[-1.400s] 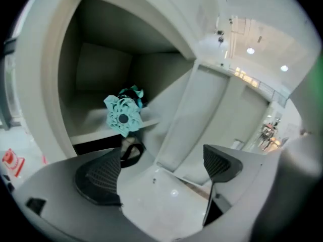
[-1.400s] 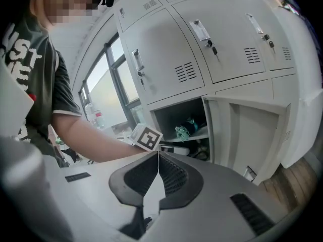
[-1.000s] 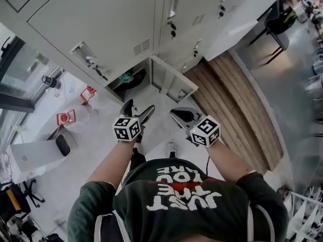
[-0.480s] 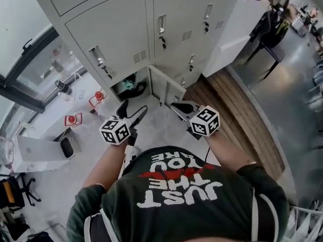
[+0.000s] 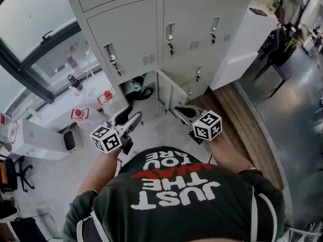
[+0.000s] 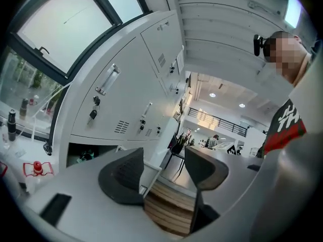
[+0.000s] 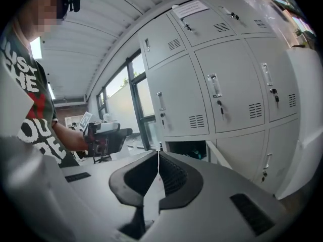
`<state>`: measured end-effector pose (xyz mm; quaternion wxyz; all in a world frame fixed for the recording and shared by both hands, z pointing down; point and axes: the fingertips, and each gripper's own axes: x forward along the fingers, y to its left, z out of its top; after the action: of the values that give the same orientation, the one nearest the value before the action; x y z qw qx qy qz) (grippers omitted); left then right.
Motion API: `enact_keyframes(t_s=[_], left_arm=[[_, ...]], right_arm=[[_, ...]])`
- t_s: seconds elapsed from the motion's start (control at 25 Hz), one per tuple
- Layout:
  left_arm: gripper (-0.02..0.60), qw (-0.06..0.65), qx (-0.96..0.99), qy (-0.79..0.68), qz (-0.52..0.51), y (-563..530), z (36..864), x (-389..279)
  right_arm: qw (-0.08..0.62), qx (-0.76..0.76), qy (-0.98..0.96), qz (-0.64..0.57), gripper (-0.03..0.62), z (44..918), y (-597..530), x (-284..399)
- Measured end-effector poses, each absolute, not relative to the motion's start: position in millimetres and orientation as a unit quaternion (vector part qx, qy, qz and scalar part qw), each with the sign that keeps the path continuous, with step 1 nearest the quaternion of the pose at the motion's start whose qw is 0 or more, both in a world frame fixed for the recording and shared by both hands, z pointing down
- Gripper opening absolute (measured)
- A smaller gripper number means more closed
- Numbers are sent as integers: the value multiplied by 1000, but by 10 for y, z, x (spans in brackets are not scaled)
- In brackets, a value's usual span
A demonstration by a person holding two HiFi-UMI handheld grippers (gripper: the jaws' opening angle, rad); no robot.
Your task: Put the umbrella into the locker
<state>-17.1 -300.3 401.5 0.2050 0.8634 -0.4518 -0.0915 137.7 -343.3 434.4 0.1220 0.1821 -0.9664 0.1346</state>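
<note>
Well, the umbrella [image 5: 137, 88] is, as far as I can make out, already in the bottom locker [image 5: 139, 76], the open one just above the middle of the head view. It is a teal and dark shape lying inside, too small to read further. I judge it lies low and fully in so that the locker door [image 5: 169, 92], swung out to the right of the opening, can shut past it.

My left claw [image 5: 130, 115], lower left of centre, points at the lockers with its jaws partway apart and nothing between them; only wooden flooring [image 6: 166, 205] shows through the gap. My right claw [image 5: 179, 111], right of centre, has its jaws together and holds nothing. Both hang well apart from the opening, in front of my chest, I suppose because the placing is done and only the door remains.

Against the earlier frame, both claws sit further from the opening, and the open locker looks smaller, with more of the locker bank [image 5: 186, 24] above it in sight. The left claw's jaws, wide then, have just been closing on nothing. The door stands open as before.
</note>
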Motion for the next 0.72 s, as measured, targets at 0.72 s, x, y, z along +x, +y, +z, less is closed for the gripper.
enact_keyframes(t_s=[0.72], left_arm=[[60,179,918,-340,-102,-2866,3666,-1266]], right_arm=[[96,258,-951,144,35,4096,-3296,333]])
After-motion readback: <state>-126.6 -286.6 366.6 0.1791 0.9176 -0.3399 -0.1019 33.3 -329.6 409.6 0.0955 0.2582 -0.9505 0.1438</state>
